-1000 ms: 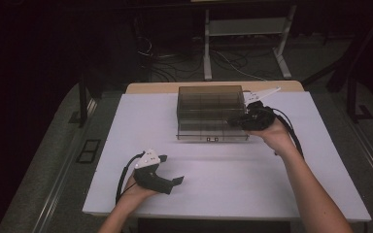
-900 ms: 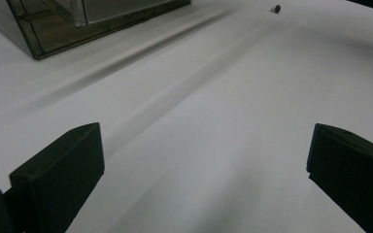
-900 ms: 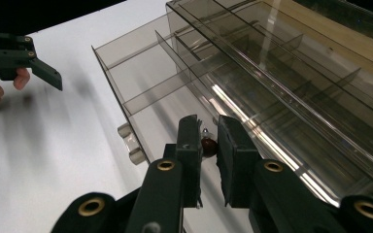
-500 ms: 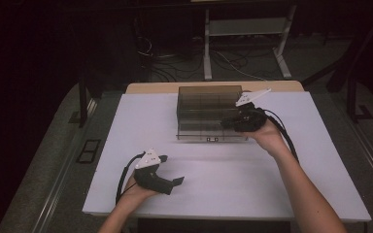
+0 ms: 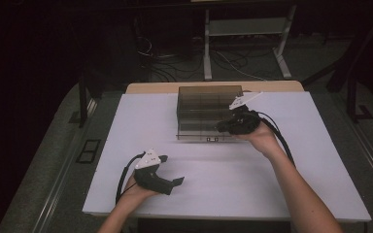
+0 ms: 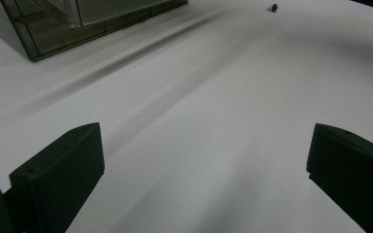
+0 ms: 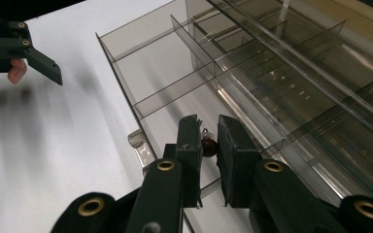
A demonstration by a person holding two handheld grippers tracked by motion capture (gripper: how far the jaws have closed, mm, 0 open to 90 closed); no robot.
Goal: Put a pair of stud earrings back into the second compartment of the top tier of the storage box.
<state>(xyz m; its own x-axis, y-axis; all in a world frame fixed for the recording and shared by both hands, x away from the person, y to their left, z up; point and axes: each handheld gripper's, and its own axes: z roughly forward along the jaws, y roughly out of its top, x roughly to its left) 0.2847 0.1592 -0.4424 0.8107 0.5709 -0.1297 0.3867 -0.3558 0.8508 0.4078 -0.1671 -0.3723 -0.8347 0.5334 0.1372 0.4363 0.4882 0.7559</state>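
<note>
White bench (image 5: 223, 174) carries everything, and toward its twelve o'clock edge stands a smoked clear plastic organiser box (image 5: 201, 104) with a shallow drawer (image 7: 145, 82) pulled out toward six o'clock, its thin partitions dividing it into open compartments. The right tongs (image 5: 222, 127) hang over that drawer at the box's three o'clock side, and in the right gripper view they (image 7: 209, 145) are nearly closed, the two pads pinching a small dark reddish bulb-like piece (image 7: 208, 144) with a pale glassy tip, held just above a drawer compartment near the front wall. The left tongs (image 5: 178, 181) rest low on the bench near seven o'clock, well apart from the box, gaping wide with nothing between them (image 6: 204, 160). Another tiny dark piece (image 6: 273, 7) lies loose on the bench in the left gripper view. By its look the held piece is very light, hard and smooth, likely brittle at the glassy end, so it could roll or squirt out of a pinch. The safest hold seems to be across the rounder dark body, with light pressure and the tip left free. Setting it down probably calls for lowering close to the compartment floor before easing the pads apart, since a drop might bounce it over the low dividers.
</note>
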